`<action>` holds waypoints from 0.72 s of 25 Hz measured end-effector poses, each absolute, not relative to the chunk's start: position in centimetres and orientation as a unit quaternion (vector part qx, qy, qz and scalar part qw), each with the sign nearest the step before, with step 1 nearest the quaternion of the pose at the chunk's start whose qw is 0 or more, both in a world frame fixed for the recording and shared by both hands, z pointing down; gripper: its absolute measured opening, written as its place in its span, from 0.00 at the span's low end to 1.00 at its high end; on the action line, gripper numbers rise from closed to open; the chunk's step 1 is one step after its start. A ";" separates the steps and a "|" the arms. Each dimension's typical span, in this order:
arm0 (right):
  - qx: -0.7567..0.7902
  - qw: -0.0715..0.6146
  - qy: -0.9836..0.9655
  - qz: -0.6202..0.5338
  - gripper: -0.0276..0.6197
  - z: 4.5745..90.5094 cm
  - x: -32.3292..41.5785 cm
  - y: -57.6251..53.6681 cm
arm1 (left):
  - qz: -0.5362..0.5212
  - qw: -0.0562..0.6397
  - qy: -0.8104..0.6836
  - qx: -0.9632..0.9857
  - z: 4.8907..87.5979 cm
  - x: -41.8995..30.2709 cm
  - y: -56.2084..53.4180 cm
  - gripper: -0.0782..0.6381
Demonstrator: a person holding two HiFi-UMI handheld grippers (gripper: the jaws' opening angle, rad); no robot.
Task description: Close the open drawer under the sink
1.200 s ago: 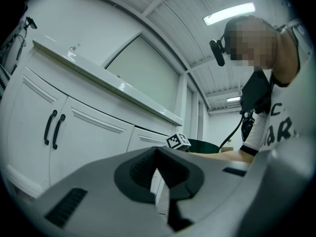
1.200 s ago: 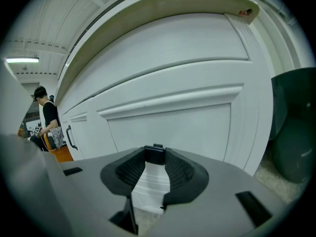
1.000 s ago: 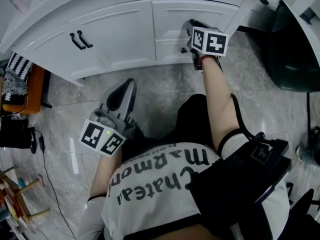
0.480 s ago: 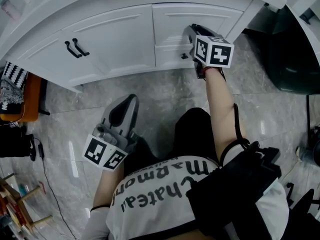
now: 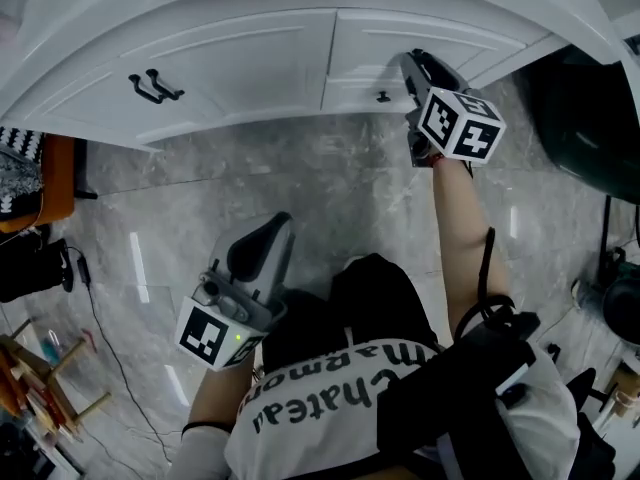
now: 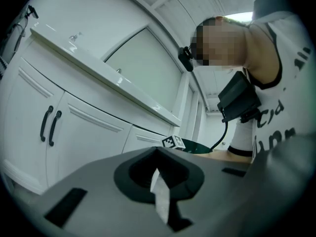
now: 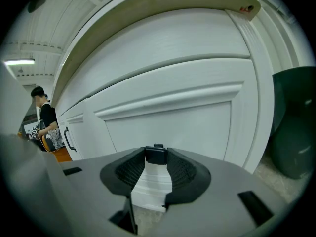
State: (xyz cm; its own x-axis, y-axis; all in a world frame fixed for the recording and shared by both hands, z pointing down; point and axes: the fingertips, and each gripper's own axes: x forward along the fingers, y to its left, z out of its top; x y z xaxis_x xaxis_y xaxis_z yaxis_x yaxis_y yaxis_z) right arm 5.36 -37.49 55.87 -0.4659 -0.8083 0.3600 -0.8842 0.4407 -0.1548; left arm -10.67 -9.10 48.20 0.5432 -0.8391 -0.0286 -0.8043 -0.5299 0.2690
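The white drawer front [image 7: 187,122] under the sink counter looks flush with the cabinet face. Its small black knob [image 7: 156,154] sits between my right gripper's [image 7: 156,163] fingertips, which touch it on both sides. In the head view the right gripper [image 5: 408,63] points at the upper drawer [image 5: 480,38] and hides that knob. A second small knob [image 5: 382,96] shows on the lower drawer. My left gripper [image 5: 283,220] hangs over the floor near the person's lap, jaws shut and empty, and faces the cabinet in its own view [image 6: 157,152].
Two cabinet doors with black bar handles [image 5: 155,86] [image 6: 49,125] are left of the drawers. A dark round bin [image 5: 590,118] [image 7: 296,127] stands at the right. An orange stool [image 5: 25,193] and a cable [image 5: 100,318] lie on the marble floor at the left.
The head view has shifted, so the cabinet sits higher and further right. My right gripper stays at the drawer knob. My left gripper has risen a little in front of the person.
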 end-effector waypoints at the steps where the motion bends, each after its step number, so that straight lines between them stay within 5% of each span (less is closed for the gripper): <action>1: 0.506 0.126 -0.836 0.169 0.26 56.0 5.4 -37.5 | -0.078 0.120 -0.472 0.870 47.4 -10.8 -9.0 0.12; 18: 0.502 0.227 -0.788 0.276 0.27 56.5 5.8 -37.4 | -0.046 0.213 -0.499 0.839 34.2 -11.3 -4.9 0.12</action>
State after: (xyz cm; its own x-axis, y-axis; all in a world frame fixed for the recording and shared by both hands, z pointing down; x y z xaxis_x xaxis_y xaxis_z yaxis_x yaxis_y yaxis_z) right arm 5.76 -37.42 56.54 -0.3929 -0.6653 0.6348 -0.9159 0.3444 -0.2060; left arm -11.26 -4.90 34.23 0.4971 -0.8571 0.1353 -0.8176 -0.4105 0.4039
